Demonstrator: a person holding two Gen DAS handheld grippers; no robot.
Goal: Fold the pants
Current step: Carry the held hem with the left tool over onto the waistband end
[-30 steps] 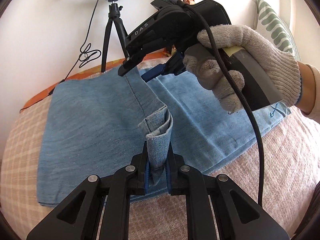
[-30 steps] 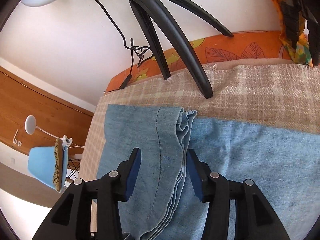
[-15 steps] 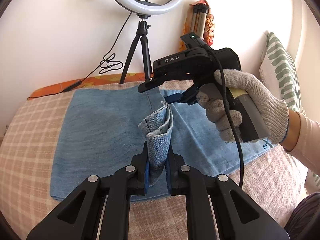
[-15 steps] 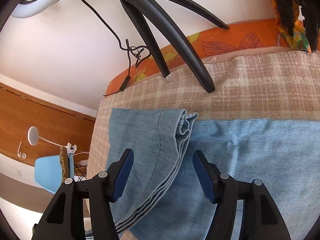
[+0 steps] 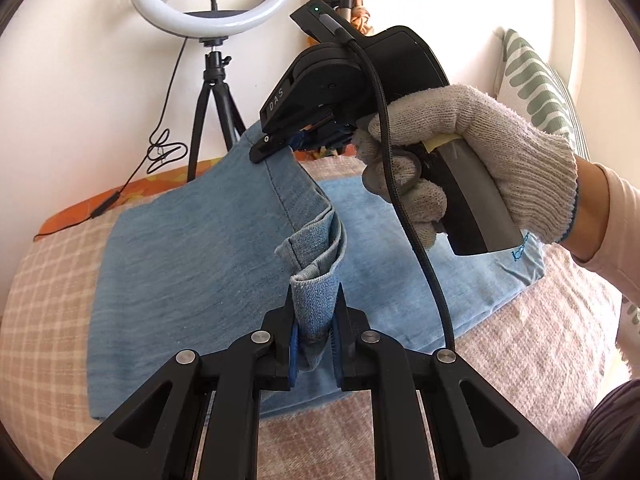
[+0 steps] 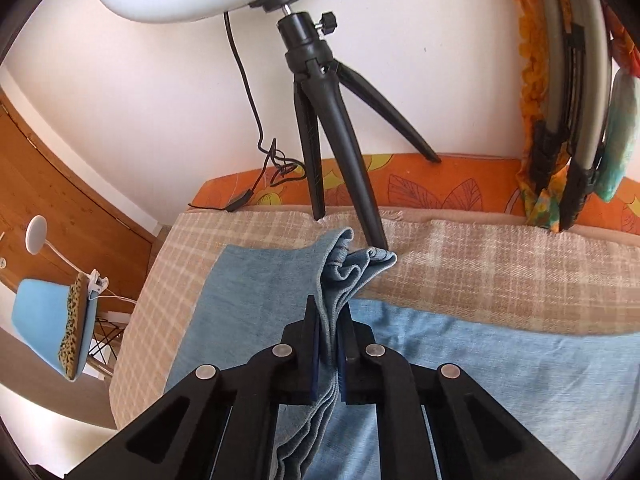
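Pinching pants point(image 5: 208, 240), both tools closed.

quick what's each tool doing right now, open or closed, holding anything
Left tool: closed on a bunched edge of the pants.
Right tool: closed on the layered edge of the pants, lifted off the blanket.

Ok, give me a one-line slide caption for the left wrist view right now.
Left gripper and right gripper each pinch the folded edge of the blue pants, lifting it above the checked blanket.
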